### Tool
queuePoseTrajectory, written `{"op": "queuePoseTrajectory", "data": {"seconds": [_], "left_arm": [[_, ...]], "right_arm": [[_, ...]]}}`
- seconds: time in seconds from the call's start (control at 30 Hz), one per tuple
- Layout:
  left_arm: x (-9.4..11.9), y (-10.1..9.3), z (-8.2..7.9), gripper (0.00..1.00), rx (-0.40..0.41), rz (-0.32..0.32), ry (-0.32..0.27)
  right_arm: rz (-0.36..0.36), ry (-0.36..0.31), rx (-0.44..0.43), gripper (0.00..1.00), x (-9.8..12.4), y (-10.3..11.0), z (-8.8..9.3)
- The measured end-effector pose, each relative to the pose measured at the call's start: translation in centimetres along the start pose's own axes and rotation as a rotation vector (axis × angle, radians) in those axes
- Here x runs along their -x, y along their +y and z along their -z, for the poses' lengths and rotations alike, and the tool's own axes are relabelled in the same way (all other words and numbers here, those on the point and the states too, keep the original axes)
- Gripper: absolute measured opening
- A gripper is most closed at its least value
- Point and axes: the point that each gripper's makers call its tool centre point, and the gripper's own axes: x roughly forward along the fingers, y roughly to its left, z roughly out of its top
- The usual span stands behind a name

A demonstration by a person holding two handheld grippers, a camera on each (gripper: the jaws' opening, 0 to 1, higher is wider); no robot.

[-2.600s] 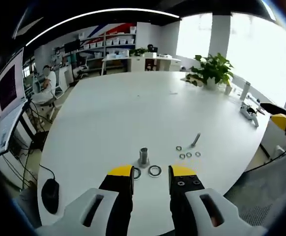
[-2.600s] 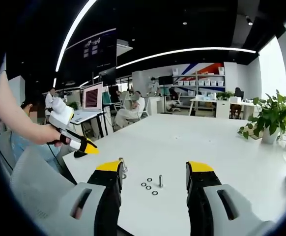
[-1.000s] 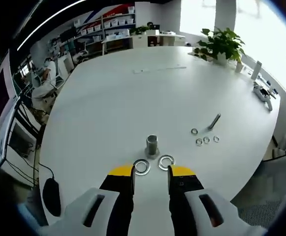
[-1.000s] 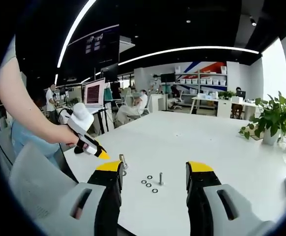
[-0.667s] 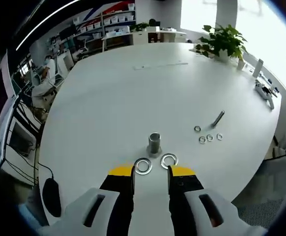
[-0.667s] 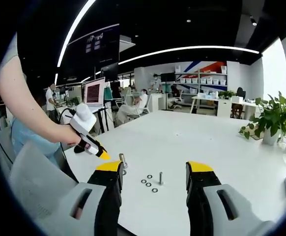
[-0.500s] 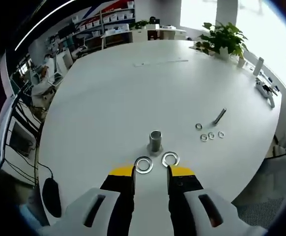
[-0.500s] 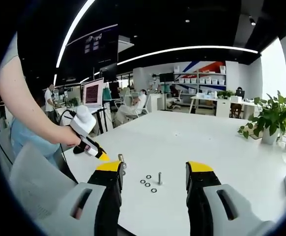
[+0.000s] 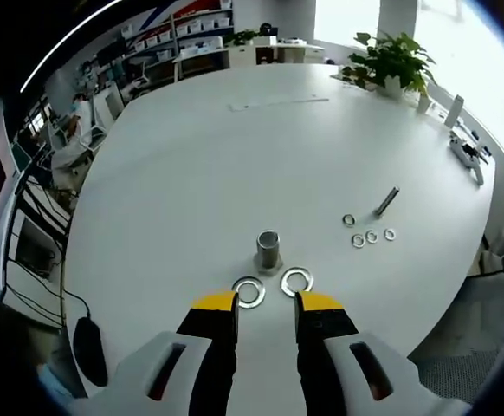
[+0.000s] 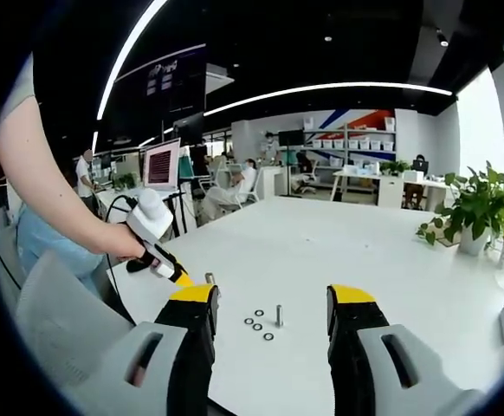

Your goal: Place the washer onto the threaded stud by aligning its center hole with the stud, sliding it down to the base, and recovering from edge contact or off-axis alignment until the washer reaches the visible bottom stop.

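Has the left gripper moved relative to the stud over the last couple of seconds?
Yes. The left gripper has drawn back from the stud: both big washers, once partly hidden by its jaws, now lie clear ahead.

Threaded stud (image 9: 268,250) stands upright on white table, short grey cylinder. Two large silver washers lie flat just beside its base: one (image 9: 248,292) left, one (image 9: 296,280) right, apparently not touching it.
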Motion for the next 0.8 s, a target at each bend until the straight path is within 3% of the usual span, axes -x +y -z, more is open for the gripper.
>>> {"op": "queuePoseTrajectory", "data": {"seconds": [0.8], "left_arm": [[-2.1, 1.2, 0.6, 0.24, 0.033, 0.019, 0.091]], "right_arm": [[0.006, 0.009, -0.005, 0.53, 0.0, -0.2, 0.2]]}}
